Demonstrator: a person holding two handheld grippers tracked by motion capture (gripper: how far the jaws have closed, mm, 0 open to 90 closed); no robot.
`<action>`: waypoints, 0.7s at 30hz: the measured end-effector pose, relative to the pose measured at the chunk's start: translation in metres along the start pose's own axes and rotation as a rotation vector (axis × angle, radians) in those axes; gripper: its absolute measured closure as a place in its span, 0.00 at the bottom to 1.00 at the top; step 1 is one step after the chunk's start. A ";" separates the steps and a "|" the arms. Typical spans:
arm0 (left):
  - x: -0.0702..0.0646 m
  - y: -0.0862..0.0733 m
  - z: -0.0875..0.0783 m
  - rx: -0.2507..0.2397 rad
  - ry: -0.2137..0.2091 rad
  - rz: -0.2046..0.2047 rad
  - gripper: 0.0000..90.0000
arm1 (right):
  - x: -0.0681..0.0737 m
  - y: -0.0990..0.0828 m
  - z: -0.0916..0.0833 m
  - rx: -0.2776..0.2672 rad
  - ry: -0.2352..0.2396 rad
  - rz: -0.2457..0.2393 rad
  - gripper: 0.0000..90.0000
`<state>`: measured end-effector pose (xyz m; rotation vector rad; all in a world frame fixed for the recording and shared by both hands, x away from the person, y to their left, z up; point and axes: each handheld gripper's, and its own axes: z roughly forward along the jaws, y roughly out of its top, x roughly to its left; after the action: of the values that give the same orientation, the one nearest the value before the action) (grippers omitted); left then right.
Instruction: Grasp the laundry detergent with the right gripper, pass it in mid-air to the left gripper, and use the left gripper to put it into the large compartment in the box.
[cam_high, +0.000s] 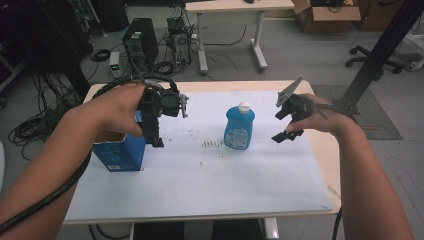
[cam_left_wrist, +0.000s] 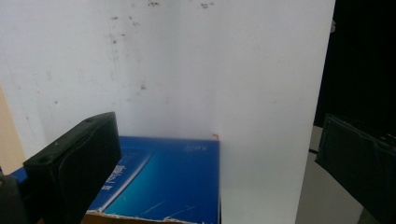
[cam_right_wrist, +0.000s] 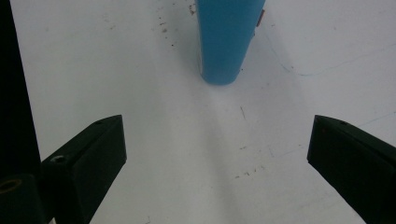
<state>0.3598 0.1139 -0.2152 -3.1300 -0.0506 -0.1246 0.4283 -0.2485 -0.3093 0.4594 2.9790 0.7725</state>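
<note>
Presently, both my grippers are released and carry nothing. The right gripper (cam_high: 288, 131) hangs just beside the blue bottle (cam_high: 239, 126), which stands upright near the middle of the white mat (cam_high: 210, 185); in the right gripper view its jaws stand wide apart with the bottle (cam_right_wrist: 226, 39) ahead of them, not yet between them. The left gripper (cam_high: 154, 135) hovers over the near corner of the open blue box (cam_high: 120, 152) at the mat's left edge, jaws spread, one above the box face (cam_left_wrist: 163, 179) and the other well off to its side.

Risks noted, as my judgement:

- The bottle is tall and narrow-based. If I advance with the jaws off centre, one jaw may strike it first and tip or slide it.
- A grip too near the white cap (cam_high: 244, 106) could let the body swing; a grip on the rounded, likely smooth body could slip.
- The left gripper sits close above the box rim. A careless drop could catch the torn cardboard edge and drag or topple the box.
- The trailing cable (cam_high: 50, 197) of the left gripper runs near the box and could snag it.
</note>
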 end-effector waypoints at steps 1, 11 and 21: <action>-0.002 0.001 0.001 -0.001 -0.001 0.004 0.00 | 0.000 -0.003 0.005 -0.026 0.005 0.004 0.05; -0.008 -0.002 0.008 0.006 -0.022 -0.004 0.00 | -0.003 -0.019 0.031 -0.094 0.002 0.038 0.05; -0.010 -0.010 0.009 -0.007 -0.021 -0.026 0.00 | -0.005 -0.027 0.049 -0.179 -0.005 0.070 0.05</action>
<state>0.3505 0.1236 -0.2251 -3.1382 -0.0911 -0.0916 0.4310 -0.2496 -0.3650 0.5571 2.8679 1.0316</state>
